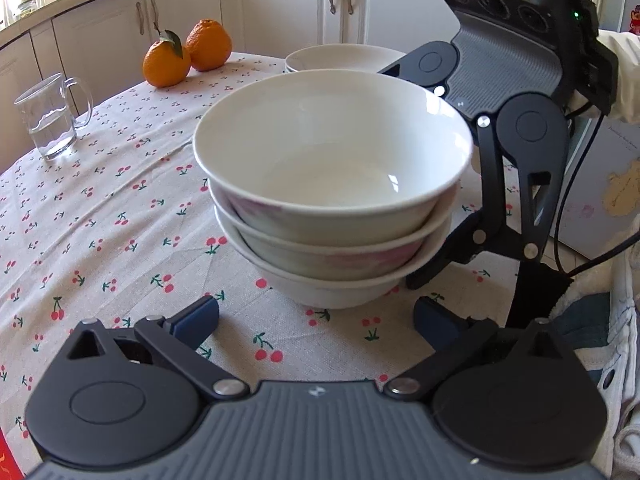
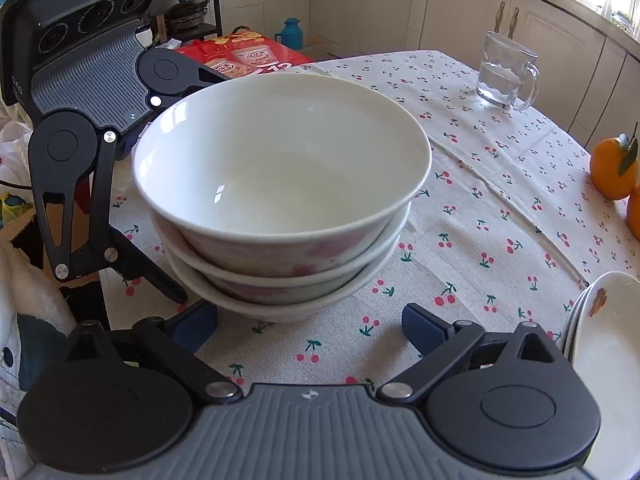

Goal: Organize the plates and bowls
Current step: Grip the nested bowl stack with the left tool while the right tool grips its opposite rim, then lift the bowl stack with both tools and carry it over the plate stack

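Sitting upright near your edge of the cherry-print tablecloth point(image 1: 120, 208), the stack of three bowls point(image 1: 332, 200) has its mouths facing straight up and its axis vertical, the top rim a touch off-centre over the two beneath. Your left gripper point(image 1: 316, 322) has its fingers spread wide on either side of the stack's foot, touching nothing. Your right gripper point(image 2: 310, 326) stands the same way from the opposite side, jaws wide apart and empty. Beyond the bowls, the stacked plates point(image 1: 344, 58) lie flat. A glass mug point(image 1: 48, 120) and two oranges point(image 1: 188, 54) stand well apart from the stack.
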`<state>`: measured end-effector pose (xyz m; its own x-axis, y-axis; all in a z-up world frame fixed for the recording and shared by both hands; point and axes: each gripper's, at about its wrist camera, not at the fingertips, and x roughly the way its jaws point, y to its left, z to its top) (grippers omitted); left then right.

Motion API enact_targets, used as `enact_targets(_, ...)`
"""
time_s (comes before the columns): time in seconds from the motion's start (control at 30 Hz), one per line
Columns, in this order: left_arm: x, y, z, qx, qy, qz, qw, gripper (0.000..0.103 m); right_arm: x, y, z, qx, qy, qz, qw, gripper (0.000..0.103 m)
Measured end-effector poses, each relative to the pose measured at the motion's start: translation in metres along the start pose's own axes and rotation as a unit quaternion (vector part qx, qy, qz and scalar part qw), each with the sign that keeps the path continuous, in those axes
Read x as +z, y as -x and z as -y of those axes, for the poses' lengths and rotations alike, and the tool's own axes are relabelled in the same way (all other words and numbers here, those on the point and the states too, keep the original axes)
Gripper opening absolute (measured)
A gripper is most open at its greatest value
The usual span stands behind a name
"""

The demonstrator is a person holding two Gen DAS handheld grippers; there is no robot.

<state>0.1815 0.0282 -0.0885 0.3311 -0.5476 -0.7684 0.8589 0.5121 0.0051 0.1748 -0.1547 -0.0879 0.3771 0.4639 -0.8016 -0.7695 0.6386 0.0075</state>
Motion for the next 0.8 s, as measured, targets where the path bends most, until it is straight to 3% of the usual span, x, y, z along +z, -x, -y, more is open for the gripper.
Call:
enact_targets(0.3, 0.007, 0.003, -0.007, -0.022, 0.004, -0.002, 0.9998, 0.102, 0.005, 0.004, -0.001, 0.013, 0.028, -0.002, 1.0, 0.091)
enact_targets(0.43, 0.013, 0.008, -0.007, -0.019, -0.018, 0.0, 0.9996, 0.1, 0.008, 0.008, -0.003, 0.015, 0.041, -0.003, 0.999, 0.089)
enact_targets(0.8, 0.021, 0.003, -0.012, -0.041, -0.045, -0.011, 0.9981, 0.085, 0.012, 0.015, -0.007, 0.018, 0.046, -0.001, 0.999, 0.087)
